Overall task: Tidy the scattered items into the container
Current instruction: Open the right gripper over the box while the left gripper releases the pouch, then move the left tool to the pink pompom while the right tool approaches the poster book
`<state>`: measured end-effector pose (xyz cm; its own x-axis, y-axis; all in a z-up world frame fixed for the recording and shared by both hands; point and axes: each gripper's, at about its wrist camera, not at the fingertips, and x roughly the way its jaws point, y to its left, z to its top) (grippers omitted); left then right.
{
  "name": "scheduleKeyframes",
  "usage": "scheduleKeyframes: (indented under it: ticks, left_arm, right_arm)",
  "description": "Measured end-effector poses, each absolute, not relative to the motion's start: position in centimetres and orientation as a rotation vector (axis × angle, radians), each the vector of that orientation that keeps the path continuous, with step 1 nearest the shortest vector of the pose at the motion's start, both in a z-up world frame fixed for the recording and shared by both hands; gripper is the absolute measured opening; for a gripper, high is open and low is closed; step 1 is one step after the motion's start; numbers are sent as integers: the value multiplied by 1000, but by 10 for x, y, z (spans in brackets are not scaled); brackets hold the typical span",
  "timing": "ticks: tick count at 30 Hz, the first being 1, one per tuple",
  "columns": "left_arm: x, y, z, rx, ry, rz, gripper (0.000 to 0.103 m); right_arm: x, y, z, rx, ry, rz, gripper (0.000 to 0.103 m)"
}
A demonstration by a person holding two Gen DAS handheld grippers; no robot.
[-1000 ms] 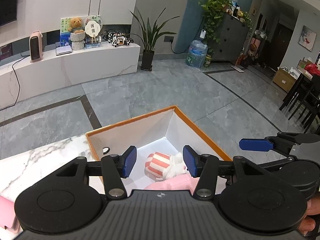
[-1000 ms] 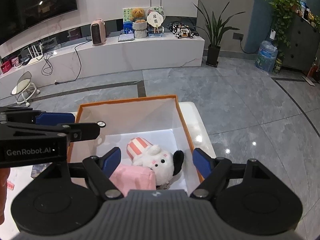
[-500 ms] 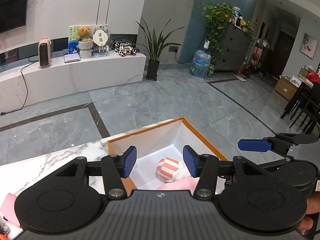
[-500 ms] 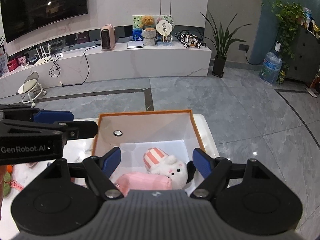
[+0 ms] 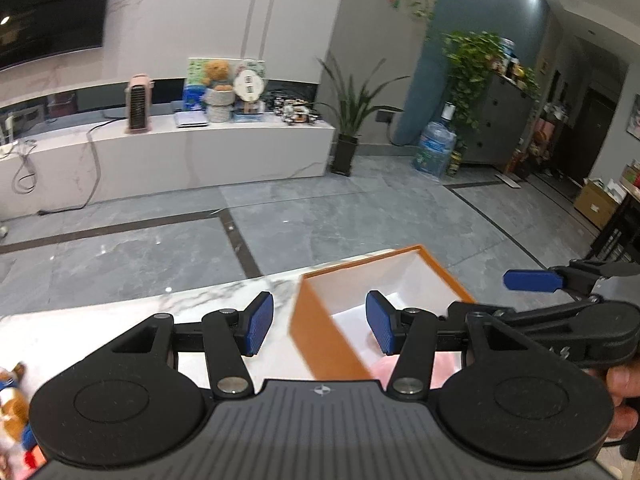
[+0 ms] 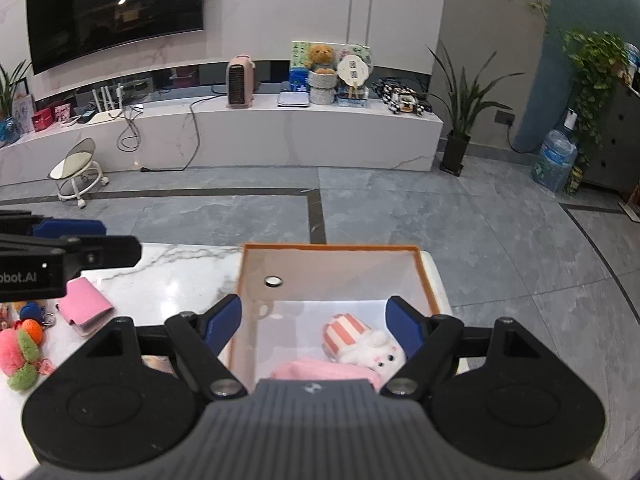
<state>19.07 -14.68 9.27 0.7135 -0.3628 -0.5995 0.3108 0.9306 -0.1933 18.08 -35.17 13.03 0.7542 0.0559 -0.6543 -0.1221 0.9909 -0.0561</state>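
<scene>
Two hand-held grippers, both spread wide and empty, above the orange box (image 6: 426, 276).

Pink wallet (image 6: 85, 305) and plush toys (image 6: 19, 354) lie at the surface's left edge; they look soft and light, best pinched mid-body.

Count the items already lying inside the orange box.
2: a white plush bunny with a striped hat, and a pink pouch in front of it. The right gripper may hide more.
</scene>
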Motion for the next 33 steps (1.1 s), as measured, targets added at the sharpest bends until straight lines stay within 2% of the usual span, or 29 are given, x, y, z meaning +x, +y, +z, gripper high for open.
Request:
scheduleKeyframes:
  ticks: [15, 25, 27, 33]
  left_arm:
    - [164, -32, 103, -137, 672, -205, 60]
    - [146, 50, 73, -203, 729, -101, 61]
    - [144, 62, 63, -207, 759, -102, 65]
    - [139, 84, 20, -222, 843, -117, 66]
  right_arm:
    - [177, -246, 137, -197, 687, 273, 83]
    - [182, -181, 111, -301, 728, 368, 84]
    - [184, -170, 104, -326, 743, 380, 84]
    - [190, -154, 78, -381, 796, 386, 84]
